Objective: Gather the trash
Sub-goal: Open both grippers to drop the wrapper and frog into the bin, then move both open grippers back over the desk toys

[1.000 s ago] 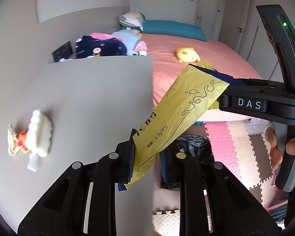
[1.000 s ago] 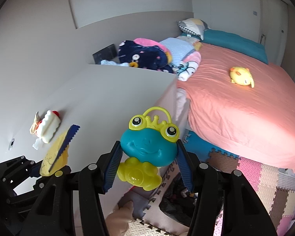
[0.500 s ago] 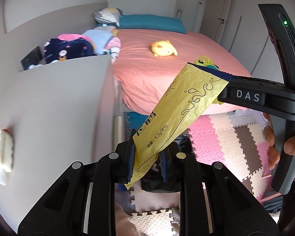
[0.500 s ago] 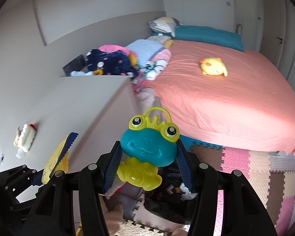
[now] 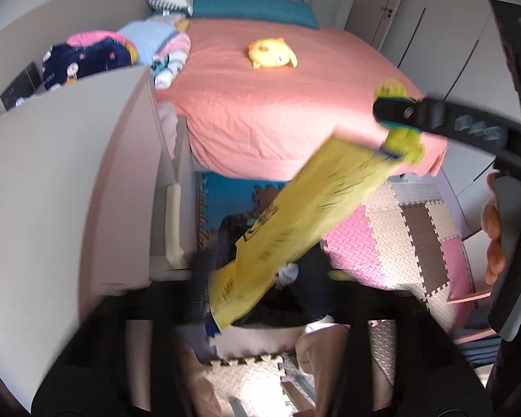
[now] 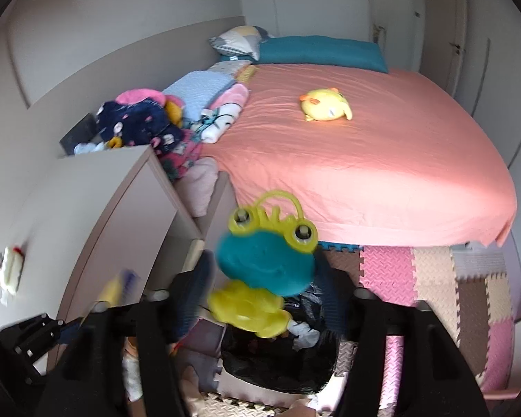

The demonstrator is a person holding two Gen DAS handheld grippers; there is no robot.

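In the left wrist view the left gripper (image 5: pixel 264 299), blurred at the bottom of the frame, has its fingers spread wide, and the yellow wrapper (image 5: pixel 305 222) slants loose between them in mid-frame above a black trash bag (image 5: pixel 295 299) on the floor. In the right wrist view the right gripper (image 6: pixel 264 295) also has its fingers released, the frog toy (image 6: pixel 265 264) blurred between them above the same bag (image 6: pixel 278 361) at lower centre.

One wrapper (image 5: pixel 305 222), one frog toy (image 6: pixel 265 271), one bin bag (image 6: pixel 278 361)
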